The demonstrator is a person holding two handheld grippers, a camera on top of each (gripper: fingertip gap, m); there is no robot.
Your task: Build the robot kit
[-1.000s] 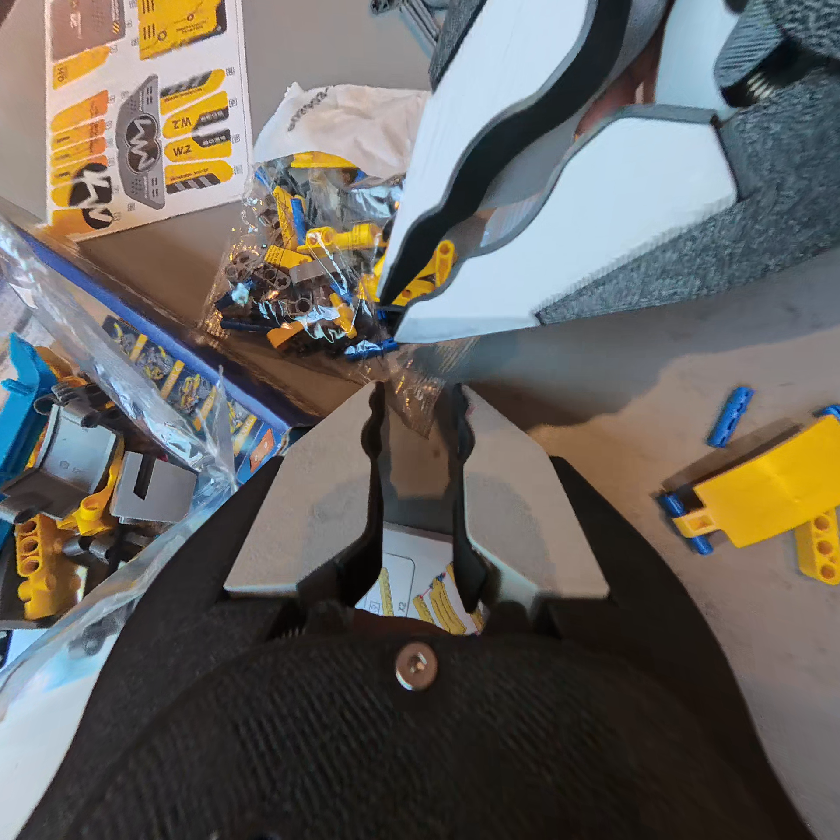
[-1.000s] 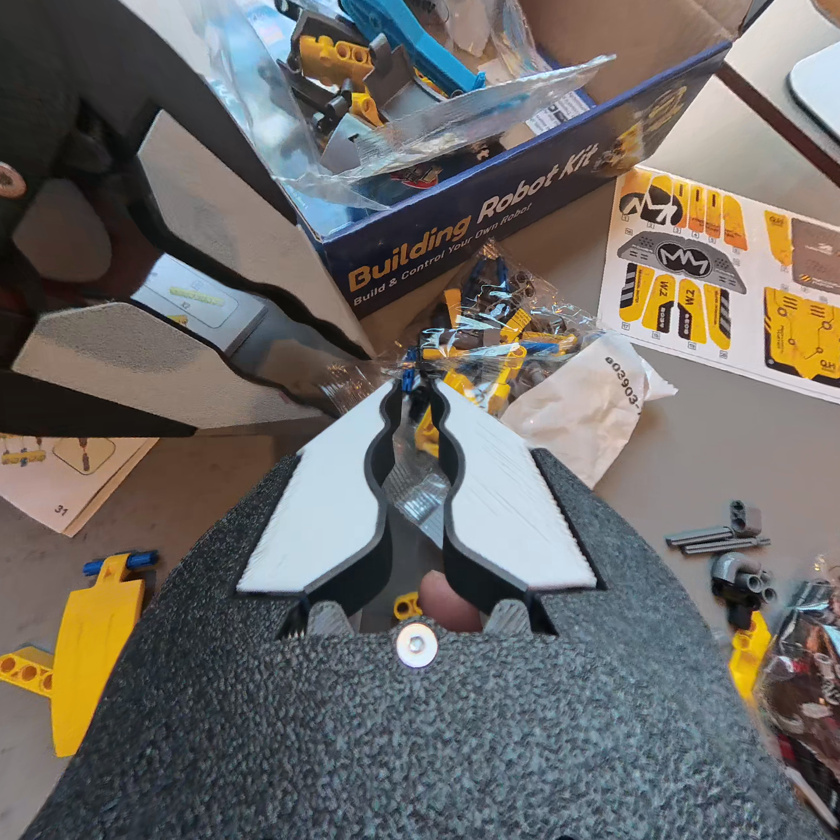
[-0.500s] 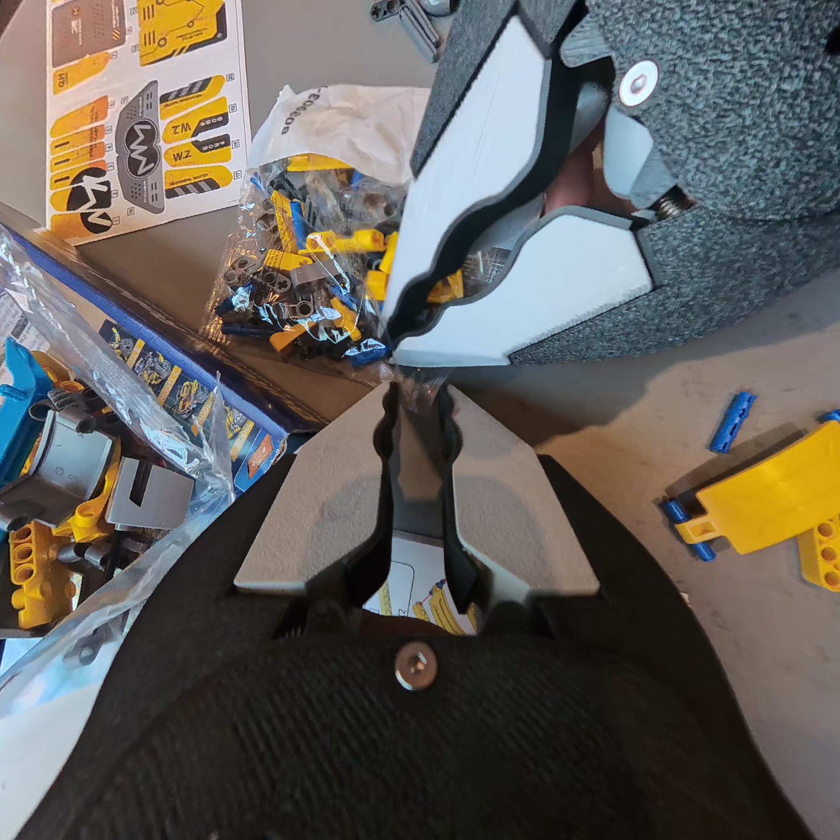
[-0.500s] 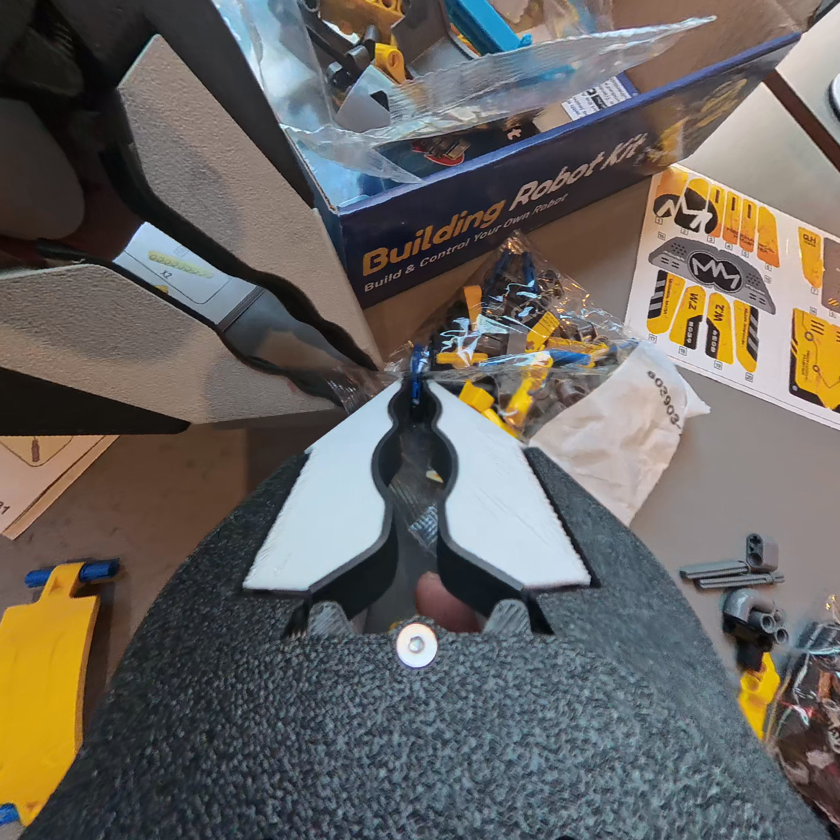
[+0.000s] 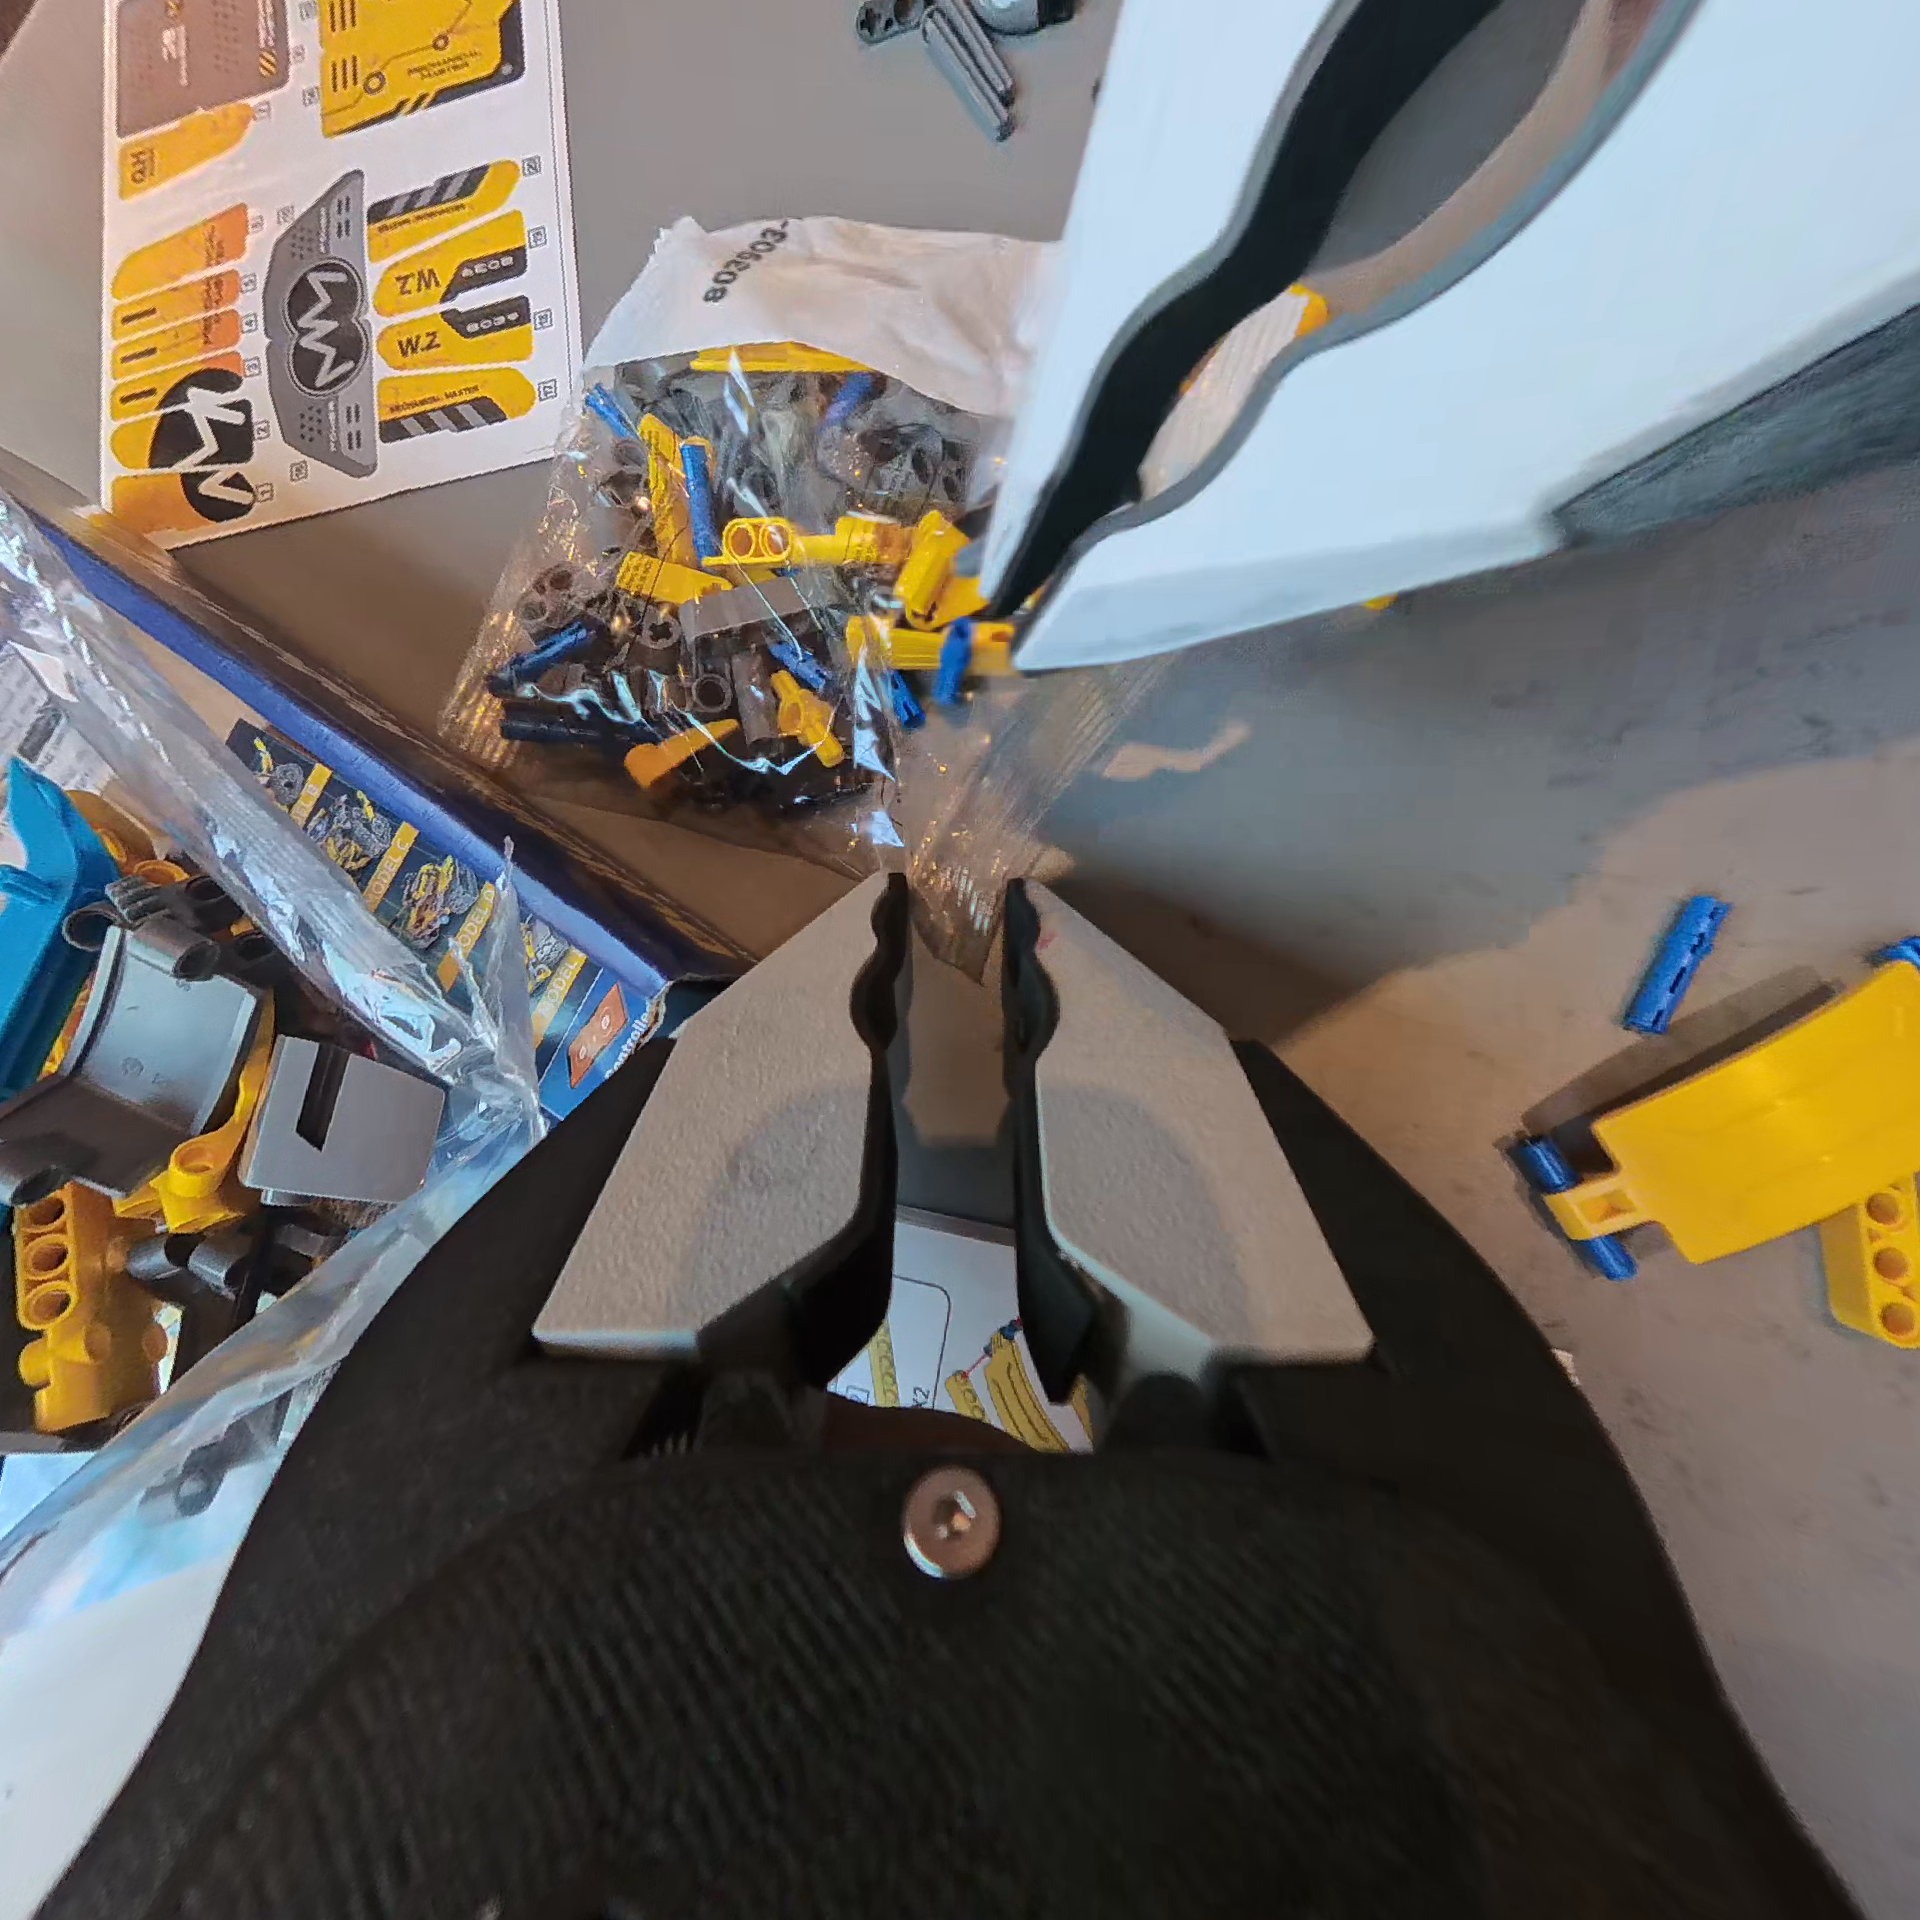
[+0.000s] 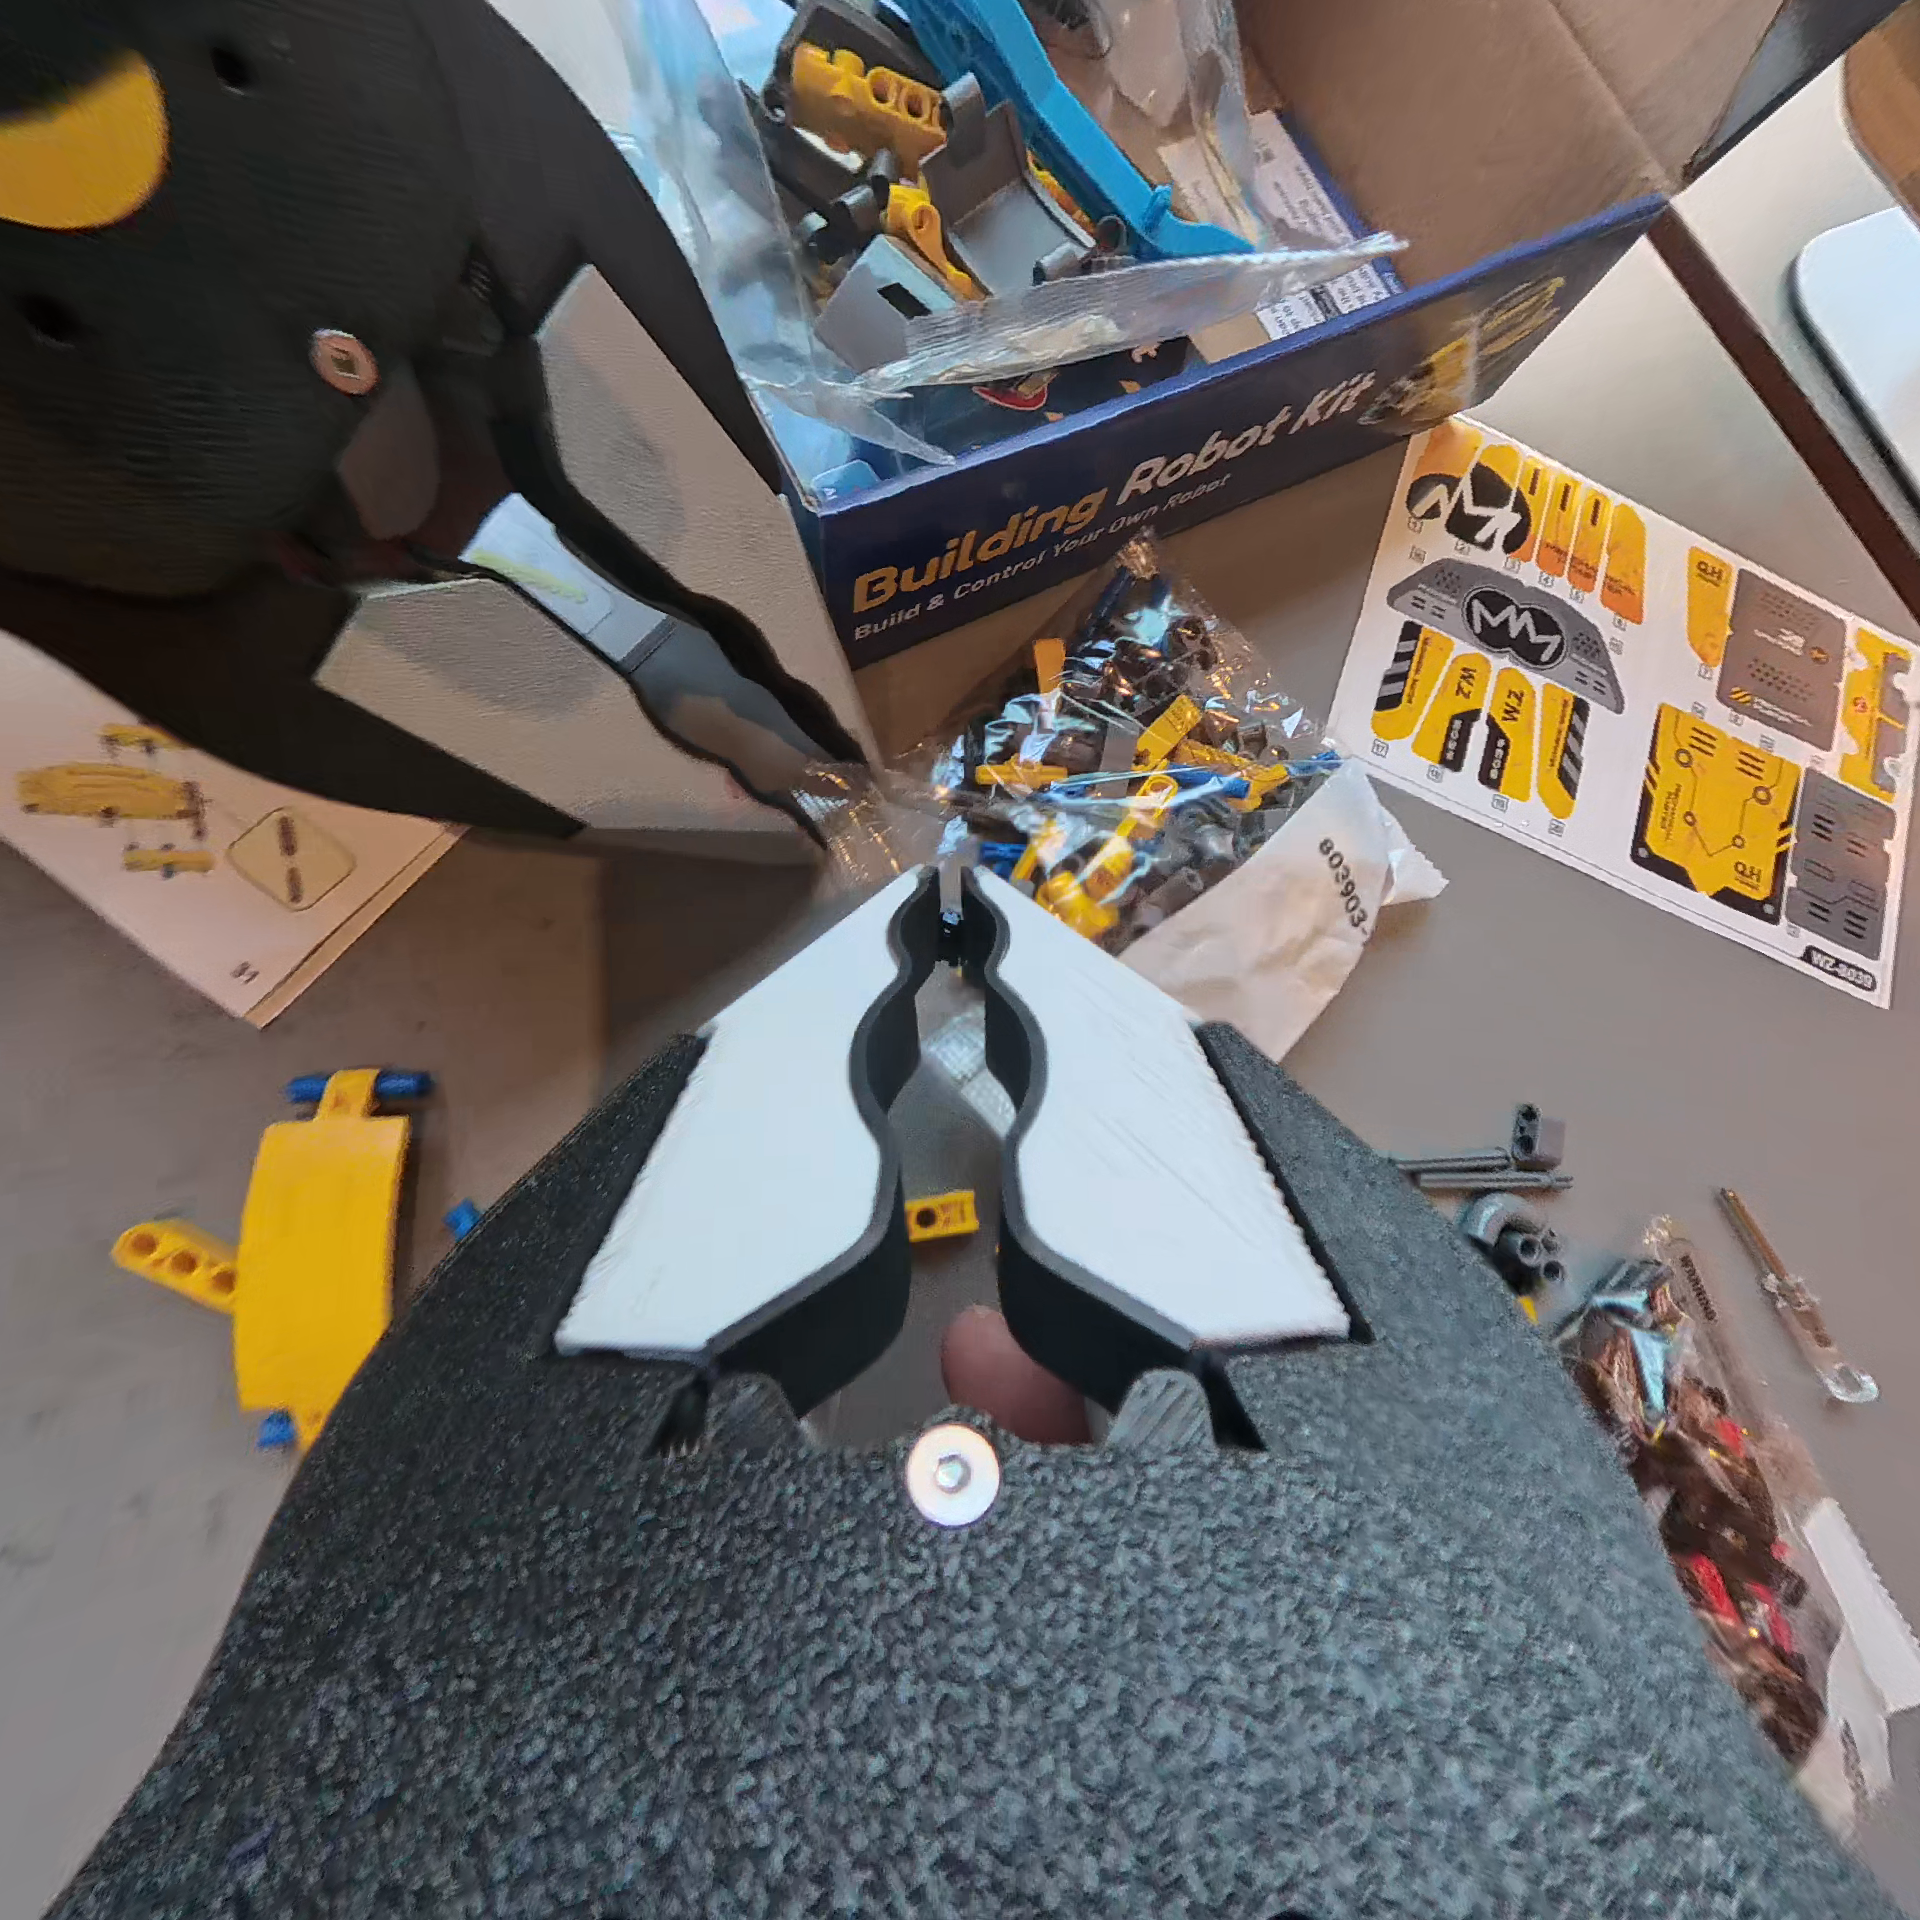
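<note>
Gripping the clear parts bag beside the blue box, the right gripper pinched its edge shut; the left gripper stood narrowly parted around the plastic, bag not visibly torn.

A clear plastic bag of small yellow, blue and grey building pieces lies on the grey tabletop, between the dark blue cardboard kit box and the white sticker sheet.

Opposed close wrist views, shared parts bag
</note>
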